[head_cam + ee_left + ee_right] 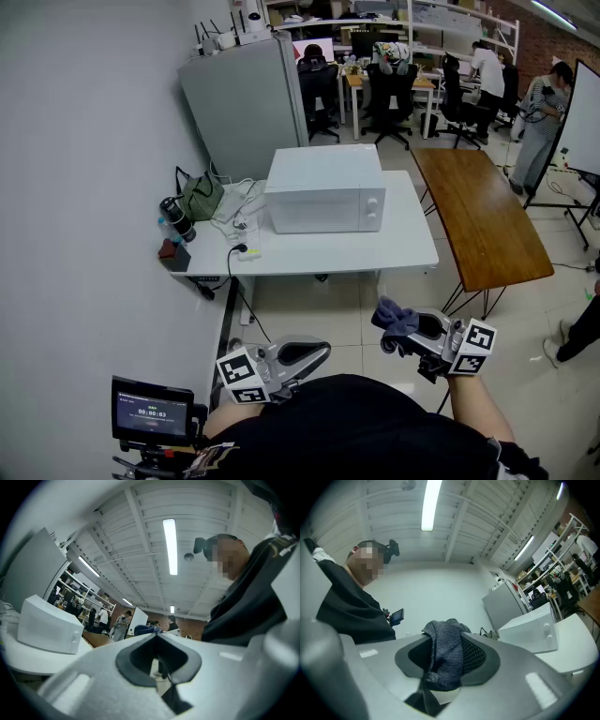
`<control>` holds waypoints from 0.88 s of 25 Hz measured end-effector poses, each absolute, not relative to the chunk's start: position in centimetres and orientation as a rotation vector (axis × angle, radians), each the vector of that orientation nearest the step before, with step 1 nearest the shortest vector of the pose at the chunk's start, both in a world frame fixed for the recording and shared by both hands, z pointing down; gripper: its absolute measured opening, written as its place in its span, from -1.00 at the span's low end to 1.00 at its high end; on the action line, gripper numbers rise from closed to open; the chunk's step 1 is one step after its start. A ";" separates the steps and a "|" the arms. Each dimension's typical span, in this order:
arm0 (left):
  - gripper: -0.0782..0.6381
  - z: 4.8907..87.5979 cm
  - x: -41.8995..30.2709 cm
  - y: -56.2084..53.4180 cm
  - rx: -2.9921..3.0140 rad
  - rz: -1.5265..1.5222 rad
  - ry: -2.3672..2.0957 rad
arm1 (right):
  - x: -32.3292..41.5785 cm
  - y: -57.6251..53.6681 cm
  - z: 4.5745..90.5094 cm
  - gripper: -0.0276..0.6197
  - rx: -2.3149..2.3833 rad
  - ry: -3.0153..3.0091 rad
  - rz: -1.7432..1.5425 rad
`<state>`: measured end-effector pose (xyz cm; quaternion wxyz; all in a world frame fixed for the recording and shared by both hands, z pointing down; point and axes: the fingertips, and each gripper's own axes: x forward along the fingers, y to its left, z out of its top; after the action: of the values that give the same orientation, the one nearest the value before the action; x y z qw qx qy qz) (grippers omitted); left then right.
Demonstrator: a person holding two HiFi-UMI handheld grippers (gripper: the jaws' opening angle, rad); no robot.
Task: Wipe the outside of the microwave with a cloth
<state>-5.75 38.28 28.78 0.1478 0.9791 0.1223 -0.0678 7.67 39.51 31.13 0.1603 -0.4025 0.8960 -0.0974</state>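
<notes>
The white microwave [325, 192] stands shut on a white table [403, 248], well ahead of both grippers. It also shows at the left of the left gripper view as the microwave [47, 626] and at the right of the right gripper view as the microwave [530, 628]. My right gripper [388, 325] is shut on a dark blue-grey cloth [400, 318], held low near the person's body. The cloth [445, 654] bunches between the jaws and sticks out past the tips. My left gripper [322, 350] is shut with nothing in it, and in its own view the jaws of the left gripper [157, 637] meet.
A grey cabinet [246, 98] stands behind the table. A green bag [201, 197], a dark bottle [176, 218] and cables [239, 214] lie left of the microwave. A brown table [487, 220] is at the right. A phone on a stand [150, 412] is low left. People and office chairs [389, 89] fill the back.
</notes>
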 end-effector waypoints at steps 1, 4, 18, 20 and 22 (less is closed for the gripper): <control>-0.77 28.7 -5.8 38.1 2.812 -0.204 0.340 | 7.7 39.3 31.0 -0.48 -1.142 2.570 -0.279; -0.77 29.3 -6.4 34.8 2.803 -0.236 0.321 | 7.1 35.6 31.2 -0.48 -1.134 2.596 -0.284; -0.77 29.3 -9.3 6.2 2.771 -0.301 0.455 | 5.8 8.3 28.6 -0.48 -1.335 2.582 -0.286; -0.77 29.6 -8.2 4.3 2.755 -0.297 0.460 | 7.9 6.7 28.9 -0.48 -1.375 2.559 -0.297; -0.77 30.2 -6.6 3.0 2.745 -0.278 0.457 | 11.2 5.2 29.4 -0.48 -1.426 2.507 -0.307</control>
<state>-6.65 2.99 30.18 0.1716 0.9670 0.1610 -0.0979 11.17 5.24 29.39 0.1205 -0.4880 0.8581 -0.1051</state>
